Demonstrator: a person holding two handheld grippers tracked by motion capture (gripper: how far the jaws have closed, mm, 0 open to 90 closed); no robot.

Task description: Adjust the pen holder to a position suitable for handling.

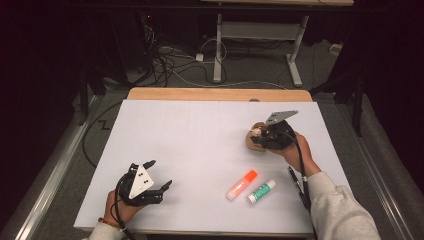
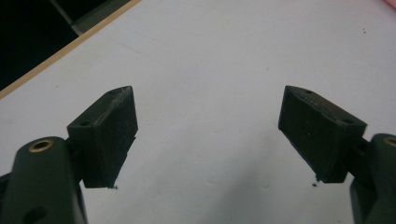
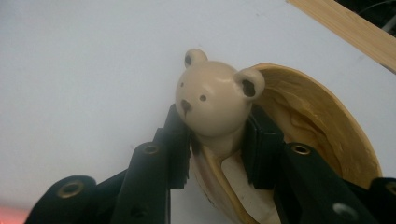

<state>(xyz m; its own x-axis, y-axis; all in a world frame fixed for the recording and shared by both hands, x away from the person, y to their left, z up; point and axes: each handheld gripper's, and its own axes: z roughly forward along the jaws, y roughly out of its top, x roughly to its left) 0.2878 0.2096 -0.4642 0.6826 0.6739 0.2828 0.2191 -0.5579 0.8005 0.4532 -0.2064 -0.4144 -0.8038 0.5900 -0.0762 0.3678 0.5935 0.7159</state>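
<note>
**Bear figure clamped in my right tongs, left tongs idle**

The white table point(image 1: 200, 150) takes up the middle of the high view, with a wooden edge along its far side. My right tongs point(image 1: 260, 136) sit right of centre in that view, and my left tongs point(image 1: 159, 176) rest at the lower left. In the right gripper view the black pads point(image 3: 261, 140) press on both sides of a bear figure point(image 3: 212, 100), just under its cream head; so the right tongs are gripping it. The bear rises from a tan wooden bowl point(image 3: 322, 126) that curves behind it toward the right of that frame. My left tongs point(image 2: 208, 135) stand wide apart over bare white surface, nothing between them. Lower centre-right in the high view lie an orange marker point(image 1: 241, 184) and, just beside it, a green-labelled glue stick point(image 1: 262, 191).
</note>
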